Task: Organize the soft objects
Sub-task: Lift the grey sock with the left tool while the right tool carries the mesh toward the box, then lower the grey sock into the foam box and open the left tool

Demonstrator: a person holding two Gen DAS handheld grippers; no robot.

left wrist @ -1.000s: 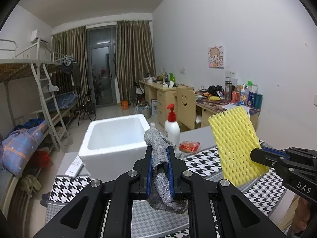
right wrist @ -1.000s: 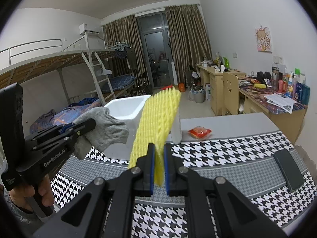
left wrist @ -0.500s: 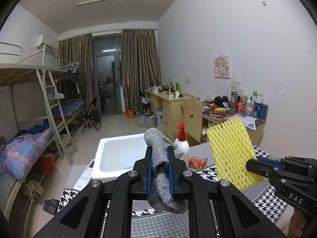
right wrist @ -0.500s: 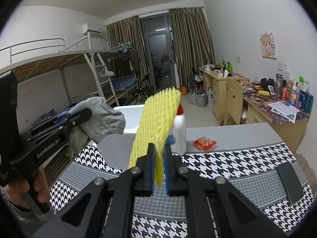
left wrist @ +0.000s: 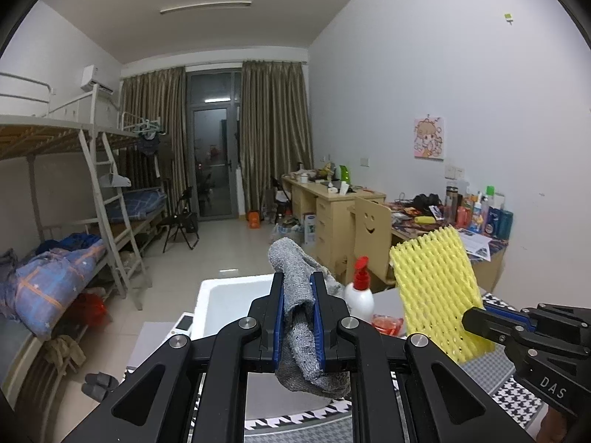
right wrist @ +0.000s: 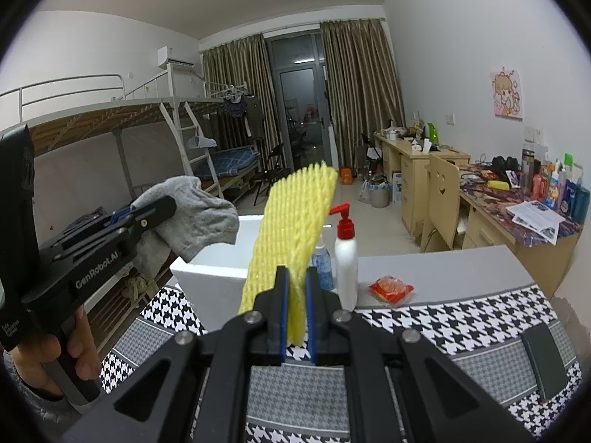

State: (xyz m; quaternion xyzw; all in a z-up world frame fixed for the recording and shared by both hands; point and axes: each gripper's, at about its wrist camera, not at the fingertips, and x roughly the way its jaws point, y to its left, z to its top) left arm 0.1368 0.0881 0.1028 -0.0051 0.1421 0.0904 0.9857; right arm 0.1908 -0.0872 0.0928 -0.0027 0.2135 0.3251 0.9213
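Observation:
My left gripper (left wrist: 297, 288) is shut on a grey knitted sock (left wrist: 295, 317), which sticks up above the jaws and droops below them. From the right wrist view the same sock (right wrist: 192, 217) hangs at the left in that gripper (right wrist: 155, 208), held up in the air. My right gripper (right wrist: 295, 284) is shut on a yellow foam net sleeve (right wrist: 291, 229) that stands upright above the jaws; the left wrist view shows this sleeve (left wrist: 436, 288) at the right. A white foam box (right wrist: 218, 269) stands open on the table just beyond both held objects.
A white pump bottle with a red top (right wrist: 345, 254), a blue spray bottle (right wrist: 325, 262) and a red packet (right wrist: 391, 288) sit by the box. A black phone (right wrist: 543, 358) lies on the houndstooth table cloth (right wrist: 461, 317). A white remote (left wrist: 183, 323) lies left of the box. Bunk beds and desks lie beyond.
Both grippers have risen with their loads still clamped. The foam box and the table have dropped lower in both views, and more of the room behind shows.

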